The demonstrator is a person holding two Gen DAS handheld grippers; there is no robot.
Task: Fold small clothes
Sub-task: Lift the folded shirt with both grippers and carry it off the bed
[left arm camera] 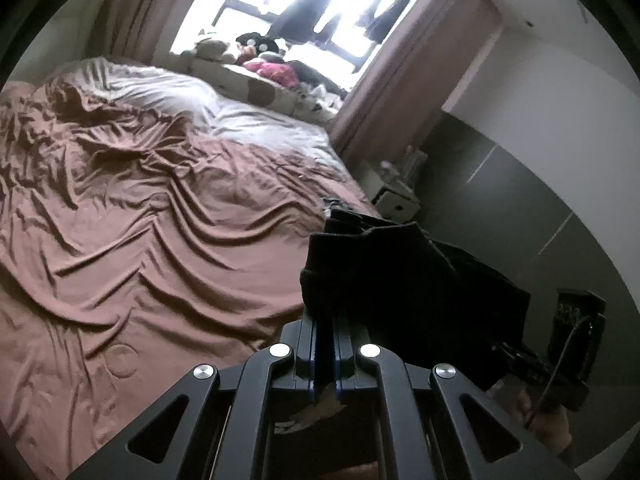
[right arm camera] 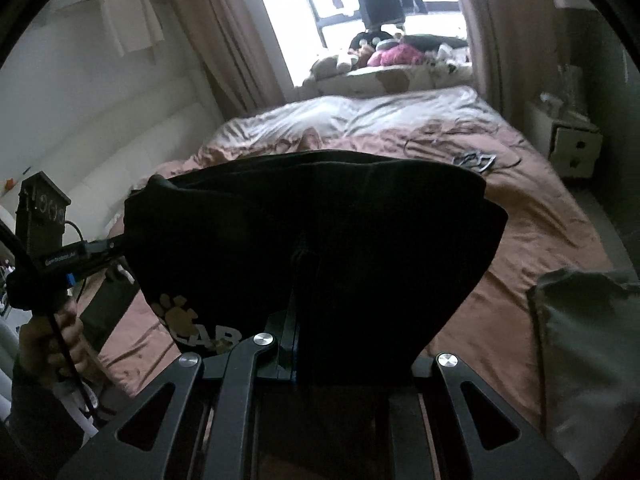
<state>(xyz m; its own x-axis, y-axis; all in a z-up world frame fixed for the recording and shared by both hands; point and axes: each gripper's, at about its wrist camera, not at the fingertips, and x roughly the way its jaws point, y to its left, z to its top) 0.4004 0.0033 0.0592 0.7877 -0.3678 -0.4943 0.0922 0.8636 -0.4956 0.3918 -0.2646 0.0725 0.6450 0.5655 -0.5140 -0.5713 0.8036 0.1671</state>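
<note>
Black garment held up between both grippers, above the bed.

The left gripper [left arm camera: 326, 344] and right gripper [right arm camera: 298, 320] each have jaws clamped on an edge of the black garment [right arm camera: 320, 232], paw print hanging low, over the rumpled brown bedspread [left arm camera: 160, 220]. Risks, as I judge: thin cloth slipping from either pinch, or uneven lowering onto the wrinkles leaving it bunched instead of flat.

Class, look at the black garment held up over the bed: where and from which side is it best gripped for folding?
Grip the black garment along its top edge at the two outer corners, coming from below, as the left gripper and right gripper do now. It hangs spread between them above the bed, so corner holds keep it flat.
</note>
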